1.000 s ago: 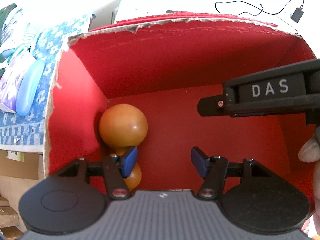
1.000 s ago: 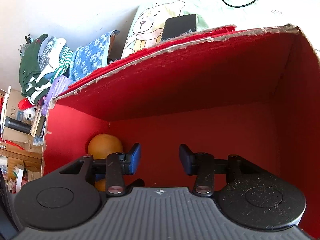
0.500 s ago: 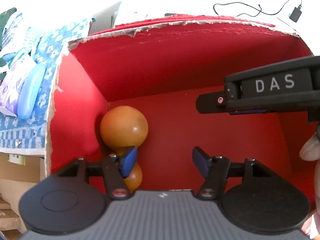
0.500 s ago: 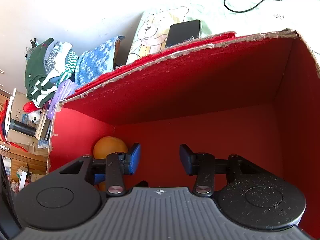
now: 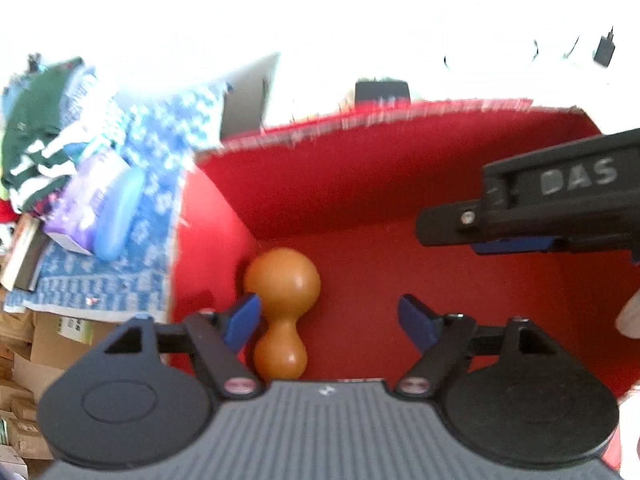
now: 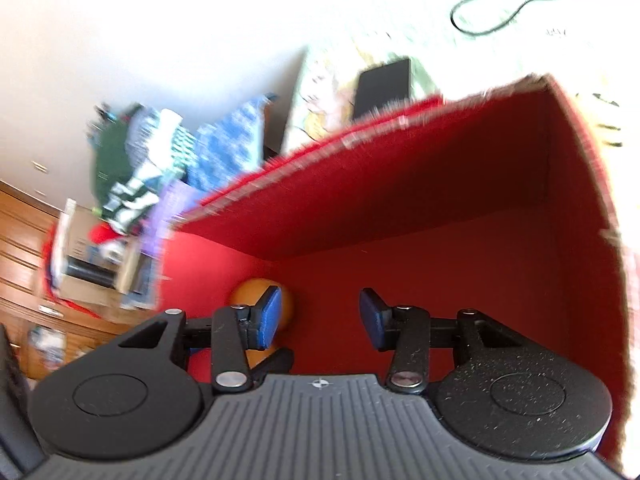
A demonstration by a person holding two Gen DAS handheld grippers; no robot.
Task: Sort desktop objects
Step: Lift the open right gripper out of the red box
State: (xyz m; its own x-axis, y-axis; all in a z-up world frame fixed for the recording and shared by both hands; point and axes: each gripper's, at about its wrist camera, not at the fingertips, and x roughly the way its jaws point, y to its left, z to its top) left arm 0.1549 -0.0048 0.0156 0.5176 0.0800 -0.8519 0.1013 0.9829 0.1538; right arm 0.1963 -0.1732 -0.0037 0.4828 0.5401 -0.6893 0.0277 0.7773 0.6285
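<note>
An orange gourd-shaped object (image 5: 282, 308) lies on the floor of a red-lined box (image 5: 360, 168), against its left wall. My left gripper (image 5: 330, 322) hovers above the box, its jaws opening wide; the gourd sits below and beside the left pad, not gripped. My right gripper (image 6: 318, 318) also hangs over the box, jaws apart with nothing between them. In the right wrist view the gourd (image 6: 250, 294) peeks from behind the left pad. The right gripper's black body marked DAS (image 5: 560, 200) crosses the upper right of the left wrist view.
Left of the box lie a blue patterned cloth (image 5: 160, 168), a blue oval case (image 5: 120, 216) and a purple packet (image 5: 86, 204). A dark phone (image 6: 382, 86) rests on a bear-print cushion behind the box. A black cable (image 6: 516, 4) runs over the white surface beyond.
Both grippers have pulled back and risen from the box, so more of the room shows. The left jaws have spread wider, baring the whole gourd. The right jaws kept their gap.
</note>
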